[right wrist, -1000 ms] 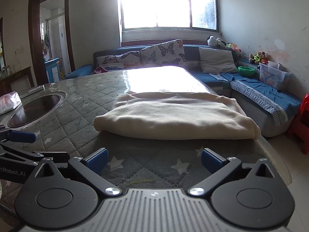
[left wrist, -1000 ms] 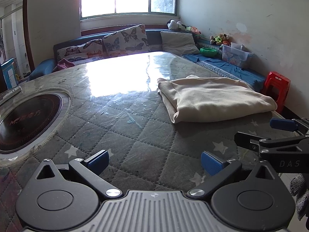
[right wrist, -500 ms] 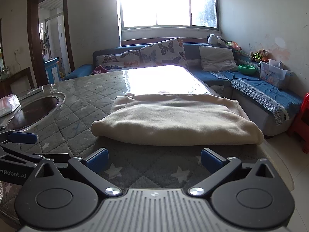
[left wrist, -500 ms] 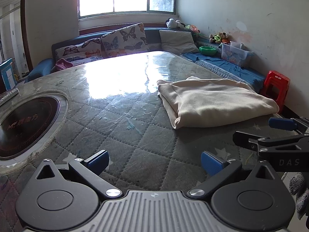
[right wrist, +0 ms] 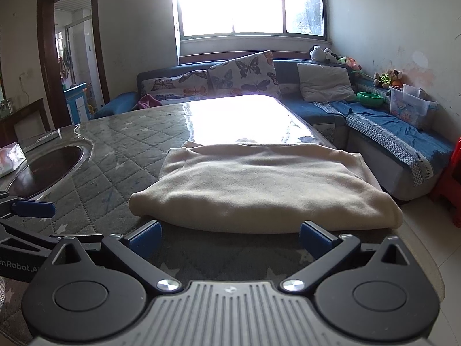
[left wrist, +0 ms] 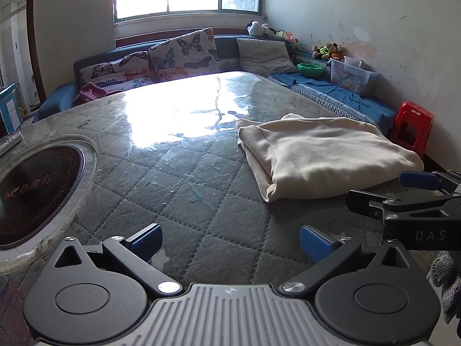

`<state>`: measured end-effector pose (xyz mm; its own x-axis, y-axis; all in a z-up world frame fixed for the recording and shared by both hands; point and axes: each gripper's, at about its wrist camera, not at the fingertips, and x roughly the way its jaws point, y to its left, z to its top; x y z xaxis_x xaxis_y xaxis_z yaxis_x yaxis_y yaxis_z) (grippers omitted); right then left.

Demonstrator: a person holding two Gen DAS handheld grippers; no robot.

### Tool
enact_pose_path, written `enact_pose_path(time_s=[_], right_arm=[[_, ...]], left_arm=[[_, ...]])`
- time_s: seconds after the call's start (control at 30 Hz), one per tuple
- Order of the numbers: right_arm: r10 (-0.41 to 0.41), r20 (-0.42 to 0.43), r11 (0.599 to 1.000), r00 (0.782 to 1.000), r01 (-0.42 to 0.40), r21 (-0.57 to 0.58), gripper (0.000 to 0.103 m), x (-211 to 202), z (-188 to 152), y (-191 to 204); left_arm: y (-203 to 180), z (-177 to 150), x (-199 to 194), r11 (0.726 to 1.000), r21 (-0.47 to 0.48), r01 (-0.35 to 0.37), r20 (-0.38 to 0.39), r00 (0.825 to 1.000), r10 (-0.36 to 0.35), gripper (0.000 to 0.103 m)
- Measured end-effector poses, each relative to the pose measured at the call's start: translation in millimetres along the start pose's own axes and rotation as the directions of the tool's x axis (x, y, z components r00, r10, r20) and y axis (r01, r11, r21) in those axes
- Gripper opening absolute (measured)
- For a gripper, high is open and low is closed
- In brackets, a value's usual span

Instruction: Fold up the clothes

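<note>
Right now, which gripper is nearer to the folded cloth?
Right. The right gripper sits open just before the cloth's near edge. The left gripper, also open, is over bare table, with the cloth ahead to its right.

- Daylight floods through the window, blown out white.
- Strong glare sits on the table.
- Fisheye edges curve; corners go dark.
</note>
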<state>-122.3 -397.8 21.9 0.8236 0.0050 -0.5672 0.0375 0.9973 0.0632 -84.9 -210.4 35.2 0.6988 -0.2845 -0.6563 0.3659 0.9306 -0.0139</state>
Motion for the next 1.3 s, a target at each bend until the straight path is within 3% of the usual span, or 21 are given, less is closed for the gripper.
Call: enact_pose_path(time_s=[1.3], right_arm=[[-0.023,-0.046,0.999,0.999,0.025,0.038,0.103,11,4,-23]], left_arm=[[-6,17,27,1.0,0.018,0.02,-0.055,0.998,-0.019,0.103]])
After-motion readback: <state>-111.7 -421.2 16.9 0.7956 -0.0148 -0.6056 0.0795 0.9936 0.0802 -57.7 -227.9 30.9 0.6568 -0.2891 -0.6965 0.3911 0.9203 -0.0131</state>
